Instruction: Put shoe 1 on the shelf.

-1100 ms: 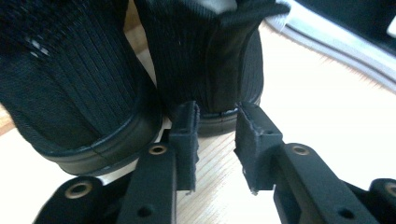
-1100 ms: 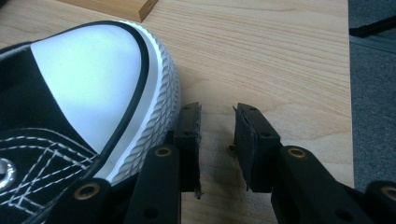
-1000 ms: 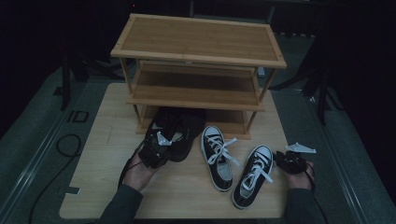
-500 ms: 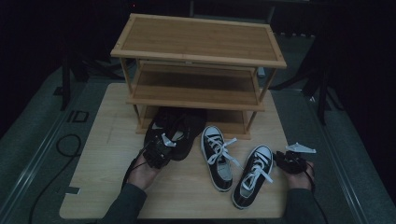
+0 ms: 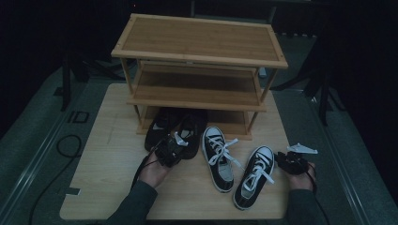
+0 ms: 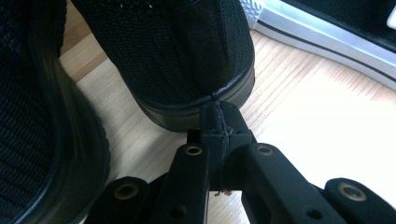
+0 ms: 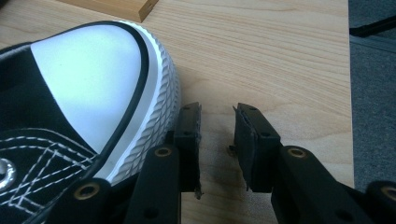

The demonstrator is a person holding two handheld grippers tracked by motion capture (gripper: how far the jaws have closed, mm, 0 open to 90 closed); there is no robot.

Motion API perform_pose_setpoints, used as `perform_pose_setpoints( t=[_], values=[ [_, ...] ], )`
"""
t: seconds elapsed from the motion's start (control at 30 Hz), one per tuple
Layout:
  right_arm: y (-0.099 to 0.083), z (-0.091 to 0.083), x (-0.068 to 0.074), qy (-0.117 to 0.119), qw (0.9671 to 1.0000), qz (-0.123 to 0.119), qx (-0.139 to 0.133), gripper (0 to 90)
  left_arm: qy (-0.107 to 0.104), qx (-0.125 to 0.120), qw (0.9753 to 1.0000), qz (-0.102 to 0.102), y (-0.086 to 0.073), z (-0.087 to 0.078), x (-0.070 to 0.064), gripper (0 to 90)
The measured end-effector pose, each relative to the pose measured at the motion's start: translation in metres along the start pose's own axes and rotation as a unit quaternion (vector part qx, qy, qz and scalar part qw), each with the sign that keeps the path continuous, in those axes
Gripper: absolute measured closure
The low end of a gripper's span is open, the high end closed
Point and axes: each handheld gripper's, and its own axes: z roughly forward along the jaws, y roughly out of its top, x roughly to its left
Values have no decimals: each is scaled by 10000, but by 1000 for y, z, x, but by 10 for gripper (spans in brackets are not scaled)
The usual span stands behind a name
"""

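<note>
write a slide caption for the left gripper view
Left gripper shut, jaws meeting at the heel edge of a black mesh shoe on the wooden table.

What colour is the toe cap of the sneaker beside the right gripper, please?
White, with a black edge line; the toe cap shows best in the right gripper view, beside the right gripper.

Black mesh shoe [image 6: 177, 51] lies flat on the table, heel rim pinched, beside its matching shoe [image 6: 37, 116]

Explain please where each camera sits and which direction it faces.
High view: above the person's side, facing forward and down on the table, shoe rack, both hands.
Left gripper view: on the left gripper, jaws shut at the black mesh shoe heel.
Right gripper view: on the open right gripper, beside the sneaker toe.
Shared: the sneaker.
</note>
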Motion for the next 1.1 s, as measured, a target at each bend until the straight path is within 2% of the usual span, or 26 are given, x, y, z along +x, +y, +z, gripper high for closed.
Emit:
perform_pose_setpoints(
  t=[0.1, 0.17, 0.23, 0.27, 0.33, 0.53, 0.6, 0.77, 1.1],
  values=[
    [0, 0, 0, -1, 10000, -1, 1, 710, -32, -25, 10000, 23, 2, 1, -1, 897],
    [0, 0, 0, -2, 10000, -2, 1, 710, 49, -66, 10000, 42, 5, 1, -3, 896],
    [0, 0, 0, -3, 10000, -1, 2, 710, 320, -97, 9994, -27, 9, 1, -2, 895],
    [0, 0, 0, -4, 10000, -1, 2, 710, 323, -107, 9993, -129, 11, 1, 1, 892],
    [0, 0, 0, 0, 10000, -1, -2, 710, 261, -93, 9994, -190, 13, 4, 4, 888],
    [0, 0, 0, 7, 10000, -3, 0, 709, 163, -149, 9997, -101, 20, 10, 2, 880],
    [0, 0, 0, 8, 10000, -3, 1, 709, 212, -109, 9997, -66, 22, 11, 2, 881],
    [0, 0, 0, 8, 10000, -3, 1, 709, 215, -163, 9995, -165, 24, 13, 5, 881],
    [0, 0, 0, 12, 10000, -4, 1, 708, 340, -108, 9992, -177, 36, 21, 10, 882]
  ],
)
